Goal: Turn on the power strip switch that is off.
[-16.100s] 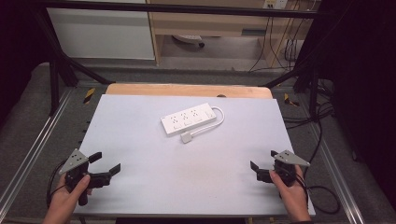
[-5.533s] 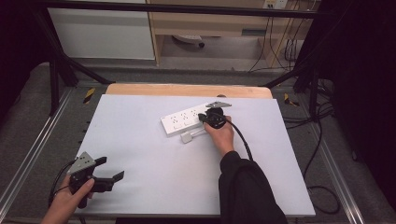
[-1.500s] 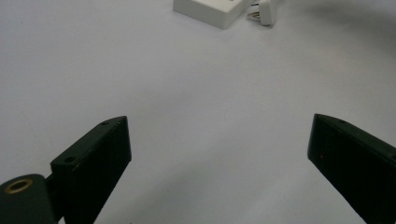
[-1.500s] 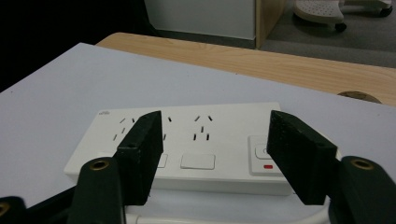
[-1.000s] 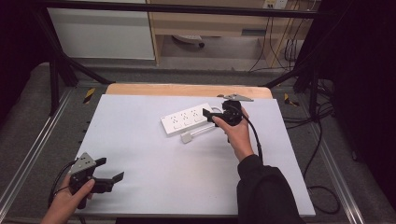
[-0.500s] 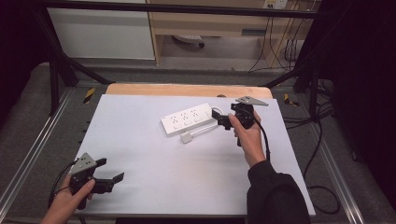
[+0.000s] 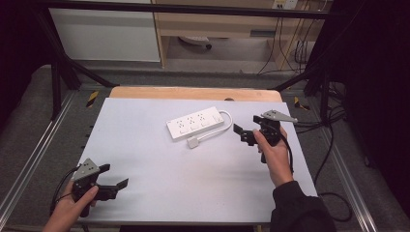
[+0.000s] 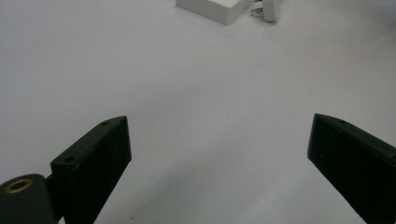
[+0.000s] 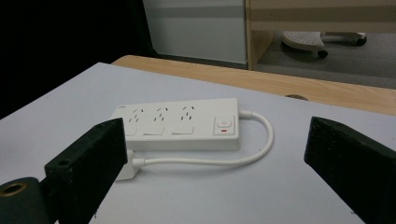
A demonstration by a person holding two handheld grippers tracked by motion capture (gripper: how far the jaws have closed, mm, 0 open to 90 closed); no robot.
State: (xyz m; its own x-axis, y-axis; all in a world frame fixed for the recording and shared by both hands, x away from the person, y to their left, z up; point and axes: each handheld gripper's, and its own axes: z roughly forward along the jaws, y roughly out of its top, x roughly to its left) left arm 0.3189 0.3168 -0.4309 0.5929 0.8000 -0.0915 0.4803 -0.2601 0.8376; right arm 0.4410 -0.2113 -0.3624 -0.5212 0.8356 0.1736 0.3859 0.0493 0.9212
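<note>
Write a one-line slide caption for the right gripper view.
Open right gripper faces a white power strip, its cord looping to the plug.

A lab: black frame (image 7: 58,72) around a white table (image 7: 159,169), cables (image 7: 295,48) behind.

Left claw (image 8: 219,154) w/ its 2 black jaws spread wide apart, nothing btwn them, rising from bottom corners. A brass-coloured ring shows at the base of the jaw at pic left. Beneath lies plain white desk (image 8: 187,93). At top edge, well beyond the jaws: corner of white power strip (image 8: 212,7), and just beside it a white plug (image 8: 268,9) w/ metal prongs.
</note>
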